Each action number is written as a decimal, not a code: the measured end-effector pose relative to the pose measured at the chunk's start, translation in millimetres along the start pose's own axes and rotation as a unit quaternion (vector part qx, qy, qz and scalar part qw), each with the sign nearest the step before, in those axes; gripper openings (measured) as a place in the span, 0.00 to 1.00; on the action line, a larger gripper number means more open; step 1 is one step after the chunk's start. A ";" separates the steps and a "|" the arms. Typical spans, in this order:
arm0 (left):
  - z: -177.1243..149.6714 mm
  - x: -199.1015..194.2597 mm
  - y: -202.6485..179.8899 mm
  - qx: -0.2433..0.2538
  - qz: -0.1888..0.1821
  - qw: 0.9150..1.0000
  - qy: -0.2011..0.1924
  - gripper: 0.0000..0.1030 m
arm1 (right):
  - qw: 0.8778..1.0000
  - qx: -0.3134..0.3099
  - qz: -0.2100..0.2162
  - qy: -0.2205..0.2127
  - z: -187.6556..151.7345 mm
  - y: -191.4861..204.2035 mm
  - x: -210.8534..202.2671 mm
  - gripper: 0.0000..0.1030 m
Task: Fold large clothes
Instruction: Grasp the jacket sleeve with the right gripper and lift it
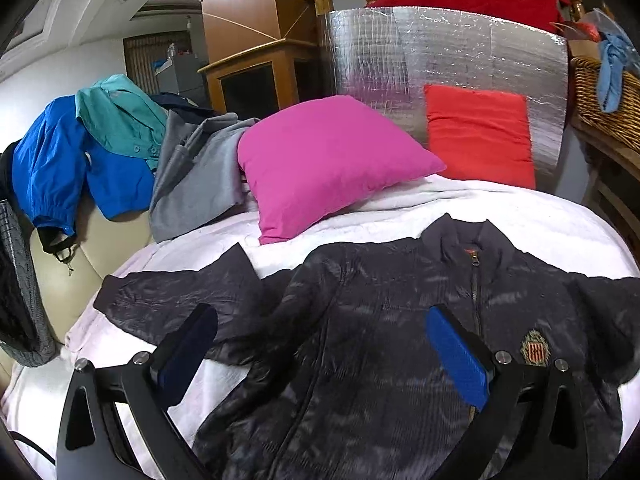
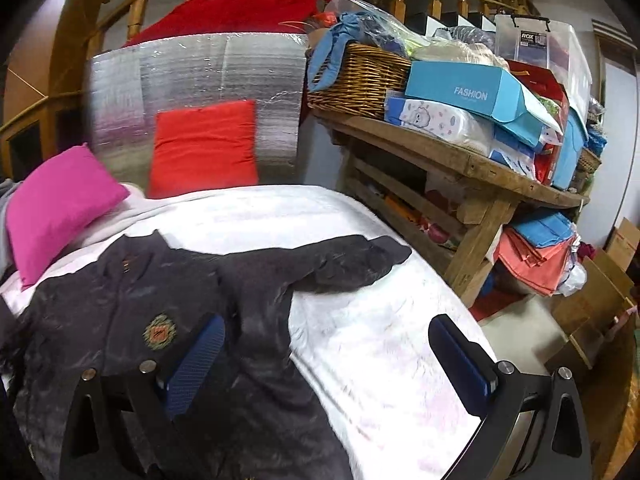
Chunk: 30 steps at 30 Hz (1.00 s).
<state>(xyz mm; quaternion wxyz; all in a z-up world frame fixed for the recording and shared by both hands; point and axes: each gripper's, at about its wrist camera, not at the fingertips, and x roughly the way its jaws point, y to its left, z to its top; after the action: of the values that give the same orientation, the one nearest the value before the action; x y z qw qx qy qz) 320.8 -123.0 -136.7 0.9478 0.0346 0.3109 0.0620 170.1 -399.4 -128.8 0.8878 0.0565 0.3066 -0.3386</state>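
A dark quilted jacket (image 1: 380, 320) with a zip and a chest badge lies face up and spread flat on a white-pink bed cover (image 1: 540, 216). Its one sleeve (image 1: 180, 292) reaches out left in the left wrist view. My left gripper (image 1: 320, 344) is open and empty, above the jacket's chest and left side. In the right wrist view the jacket (image 2: 132, 304) fills the lower left, with its other sleeve (image 2: 340, 260) stretched right across the cover (image 2: 380, 352). My right gripper (image 2: 328, 356) is open and empty above the jacket's right side.
A pink pillow (image 1: 328, 160) and a red pillow (image 1: 480, 132) lean at the bed's head against a silver foil panel (image 1: 440, 48). Blue, teal and grey clothes (image 1: 120, 148) pile at the left. A cluttered wooden shelf (image 2: 460, 152) with a wicker basket (image 2: 360, 76) stands right of the bed.
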 end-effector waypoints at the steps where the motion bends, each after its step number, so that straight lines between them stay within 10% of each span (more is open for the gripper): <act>1: 0.2 5.6 -1.9 -0.001 0.003 1.000 0.002 1.00 | 1.000 -0.001 -0.003 0.000 1.6 0.5 4.9 1.00; 13: -6.6 65.6 -27.9 0.018 0.030 0.999 0.030 1.00 | 0.999 0.015 -0.026 0.022 18.4 4.3 80.9 1.00; 18: -5.6 84.0 -37.8 0.039 0.050 0.998 0.026 1.00 | 0.988 0.108 0.039 0.104 24.8 -27.2 167.2 1.00; 27: -2.8 101.4 -34.7 0.050 0.067 0.996 0.028 1.00 | 0.859 0.434 0.188 0.194 -14.7 -134.2 310.3 0.99; 30: -5.5 104.0 -33.8 0.058 0.072 0.995 0.031 1.00 | 0.848 0.449 0.209 0.187 -17.4 -137.2 326.4 0.92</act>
<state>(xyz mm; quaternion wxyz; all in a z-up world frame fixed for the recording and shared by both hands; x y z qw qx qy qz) 403.9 -141.9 -205.5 0.9274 0.1096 0.3395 0.1127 264.3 -683.8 -318.3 0.7409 0.5743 0.2623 -0.2291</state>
